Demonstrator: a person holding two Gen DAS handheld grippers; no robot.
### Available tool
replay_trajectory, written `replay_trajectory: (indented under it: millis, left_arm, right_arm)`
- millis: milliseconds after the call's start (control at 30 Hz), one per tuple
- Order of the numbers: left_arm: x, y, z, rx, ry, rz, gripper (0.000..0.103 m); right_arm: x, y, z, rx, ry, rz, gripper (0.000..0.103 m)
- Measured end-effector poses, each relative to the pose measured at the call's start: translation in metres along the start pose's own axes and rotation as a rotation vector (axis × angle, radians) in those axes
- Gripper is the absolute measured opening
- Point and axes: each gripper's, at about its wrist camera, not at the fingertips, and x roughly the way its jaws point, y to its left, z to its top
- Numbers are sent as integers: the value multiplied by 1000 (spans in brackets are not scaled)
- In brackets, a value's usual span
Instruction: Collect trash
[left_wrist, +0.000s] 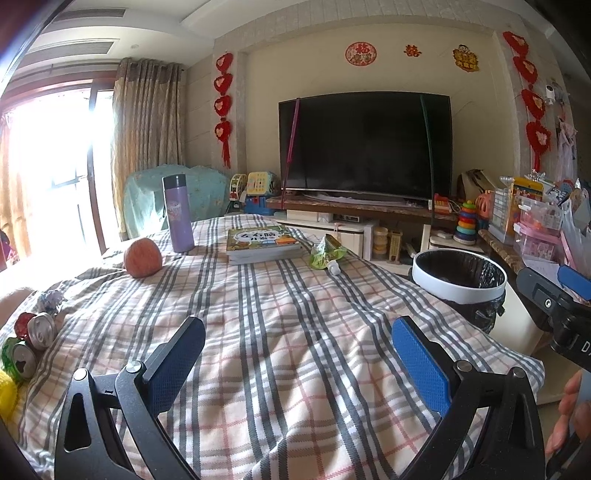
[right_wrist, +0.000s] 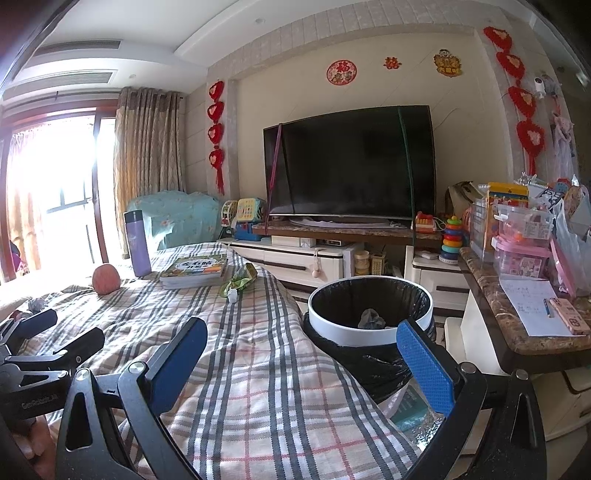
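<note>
Bare plaid cloth (left_wrist: 295, 332) ahead; bin (right_wrist: 369, 317) mouth open; cans (left_wrist: 33, 339) crowd left edge.

colours and patterns across the table and room

the tablecloth (left_wrist: 295, 332) is seen checked in grey, pink and cream. blue textured pads are carried on the black left gripper (left_wrist: 295, 343) and the black right gripper (right_wrist: 303, 350). the bin (right_wrist: 369, 332) is rimmed in white and lined in black. an orange-red apple (left_wrist: 142, 257), a lilac flask (left_wrist: 178, 214) capped in dark purple, and a green-covered book (left_wrist: 262, 240) are shown. the wrapper (left_wrist: 327, 253) is coloured bright green. the cans (left_wrist: 31, 339) are marked red and green with silver tops. red heart hangings (left_wrist: 223, 96) are set on a cream wall, beside beige curtains (left_wrist: 147, 140). the television (left_wrist: 365, 144) is black.
</note>
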Motion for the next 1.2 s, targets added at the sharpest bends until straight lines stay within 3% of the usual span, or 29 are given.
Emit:
replay_trajectory:
  millis: [1200]
  left_arm:
    - [9, 0, 0, -1, 12, -11, 102]
  right_arm:
    - [6, 2, -4, 16, 27, 21, 103]
